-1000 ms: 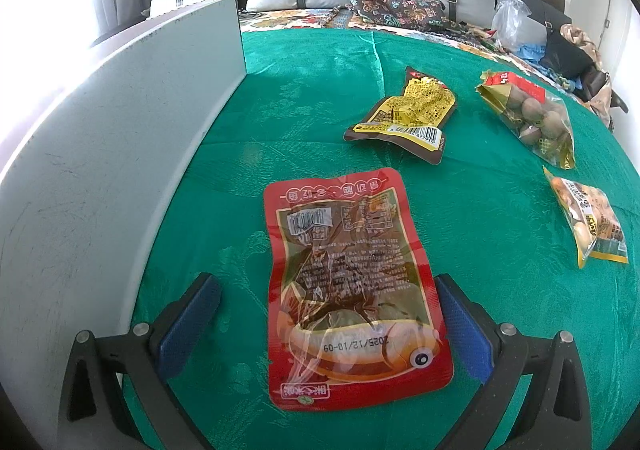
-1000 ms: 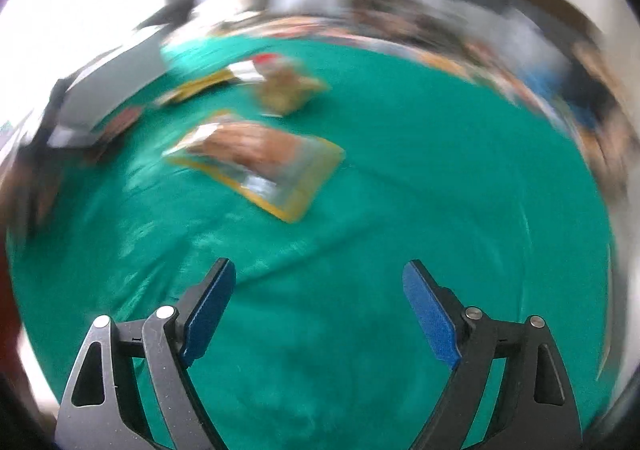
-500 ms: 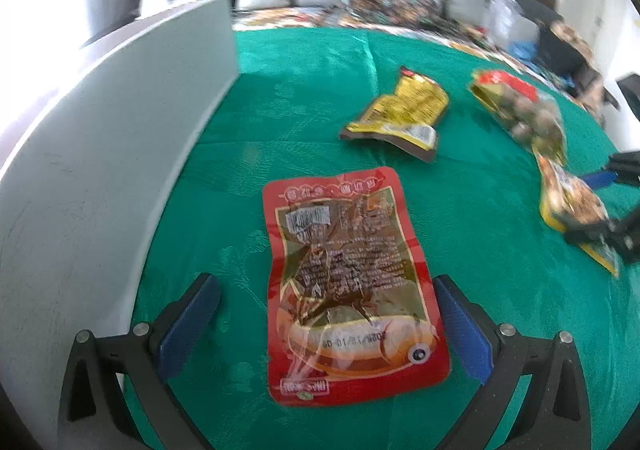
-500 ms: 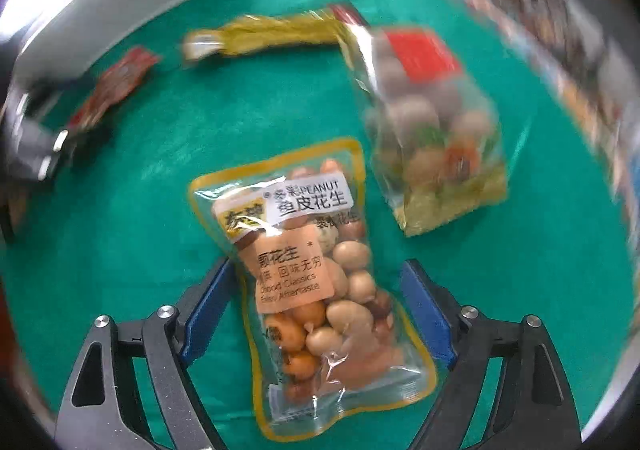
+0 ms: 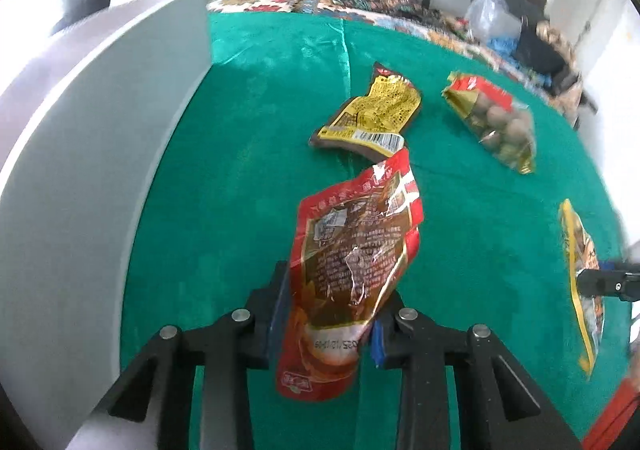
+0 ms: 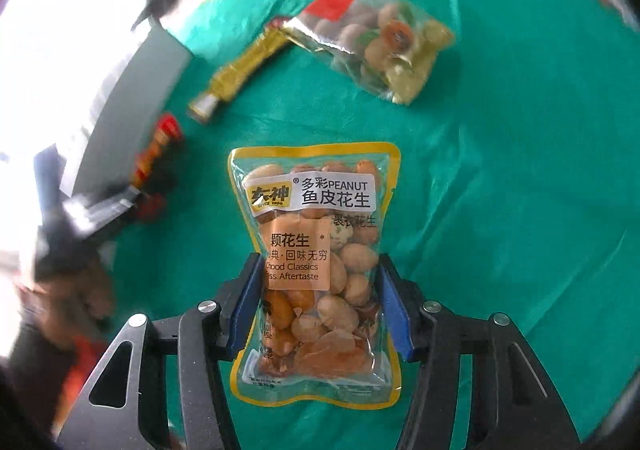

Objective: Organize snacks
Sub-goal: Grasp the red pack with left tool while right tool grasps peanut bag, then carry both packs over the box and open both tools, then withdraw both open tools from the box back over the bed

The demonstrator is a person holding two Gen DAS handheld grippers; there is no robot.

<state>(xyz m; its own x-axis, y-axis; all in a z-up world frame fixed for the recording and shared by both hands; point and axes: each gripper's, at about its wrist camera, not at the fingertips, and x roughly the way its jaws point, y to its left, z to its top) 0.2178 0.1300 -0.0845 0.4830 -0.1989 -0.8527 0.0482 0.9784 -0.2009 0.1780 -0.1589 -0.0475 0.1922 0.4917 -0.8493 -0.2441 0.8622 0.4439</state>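
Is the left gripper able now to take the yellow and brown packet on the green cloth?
Probably not yet. The left gripper is shut on the red pouch. The yellow and brown packet lies uncovered just beyond it, otherwise open to reach.

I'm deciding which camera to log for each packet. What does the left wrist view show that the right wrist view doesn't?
Only the left wrist view: the left tool shut on the red fish packet, its printing legible, and the barcode on the yellow packet. Only the right wrist view: the right tool shut on the peanut bag, label readable. Both: the green cloth, the grey box wall and the clear bag of round snacks.
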